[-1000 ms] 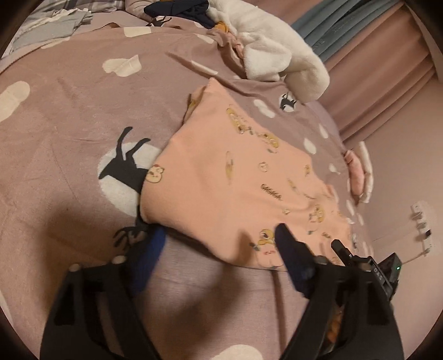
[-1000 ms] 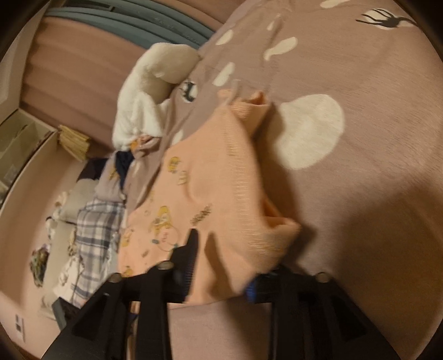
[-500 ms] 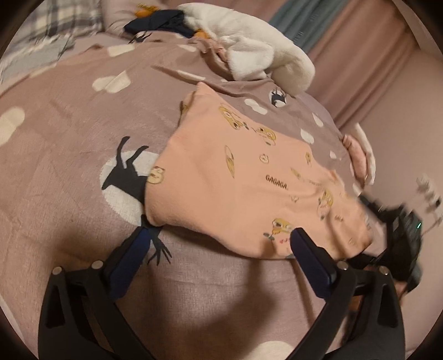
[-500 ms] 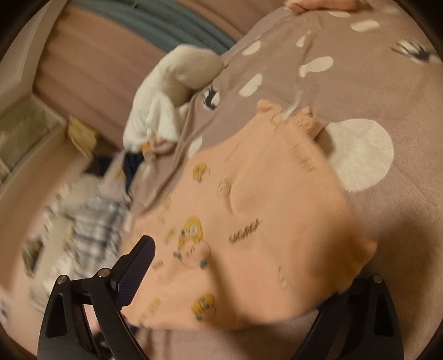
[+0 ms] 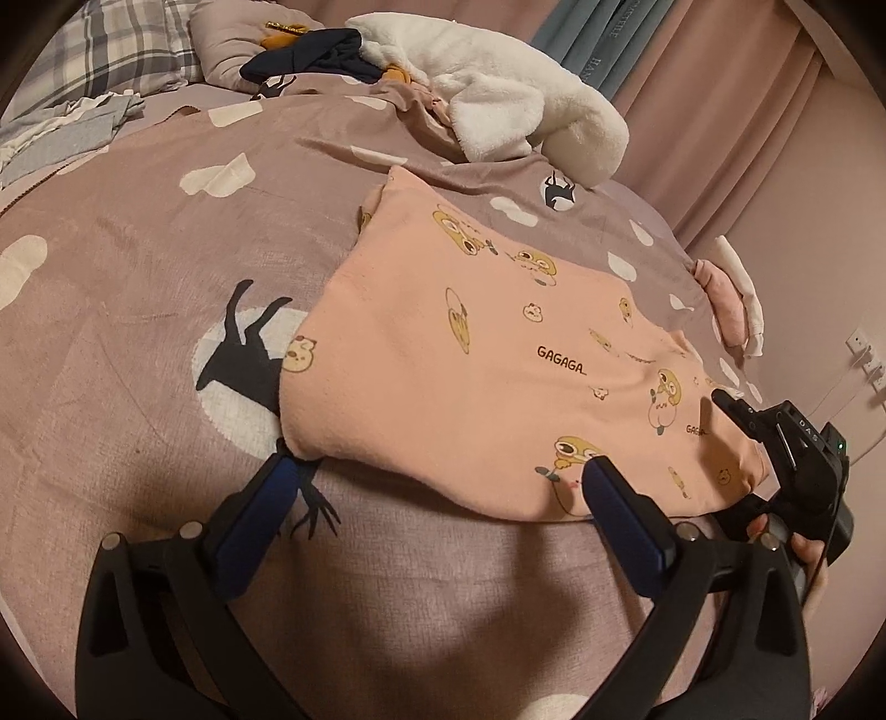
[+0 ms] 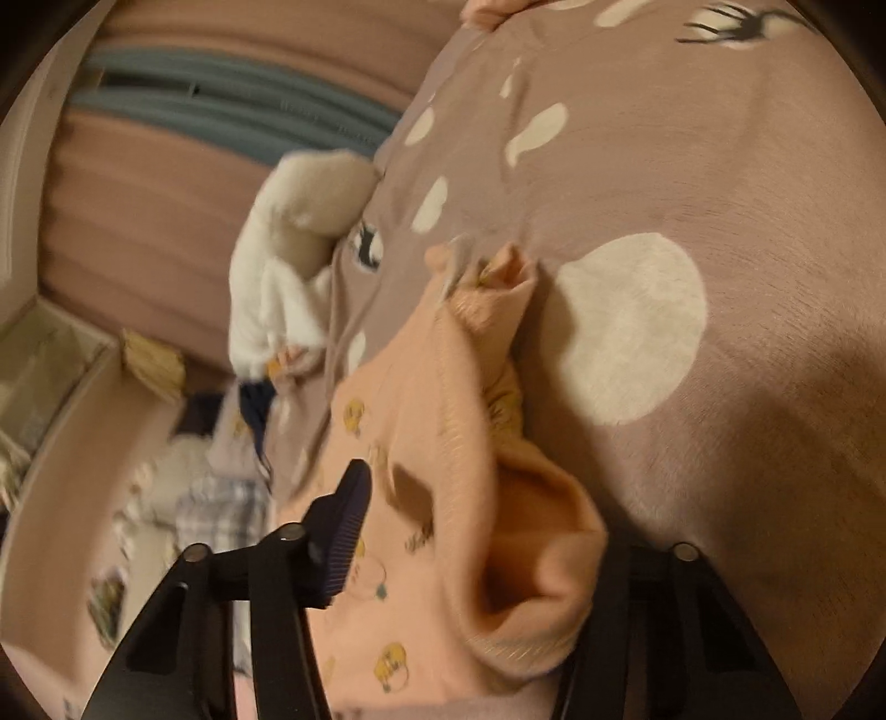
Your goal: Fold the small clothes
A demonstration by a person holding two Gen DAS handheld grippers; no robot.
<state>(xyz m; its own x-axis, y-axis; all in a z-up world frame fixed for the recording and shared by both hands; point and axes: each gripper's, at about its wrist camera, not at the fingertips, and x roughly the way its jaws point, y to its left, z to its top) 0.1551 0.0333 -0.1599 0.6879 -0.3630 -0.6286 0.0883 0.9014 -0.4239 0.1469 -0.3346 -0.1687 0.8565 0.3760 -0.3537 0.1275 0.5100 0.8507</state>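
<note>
Garment point(image 5: 498, 365) flat on bed point(image 5: 138, 266); left gripper point(image 5: 437, 487) spread at near edge; right gripper point(image 6: 470, 531), just closing, bunches its corner.

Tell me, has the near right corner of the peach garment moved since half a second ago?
Yes. In the right wrist view the peach garment has its corner bunched up off the pink bedcover, between the right gripper fingers, whose jaws just closed.

"GAGAGA_" is printed in dark letters on the peach garment point(image 5: 470, 354), and again, smaller and cut off, near its right edge; lettering on the blue-grey curtain point(image 5: 587, 39) is unreadable
</note>
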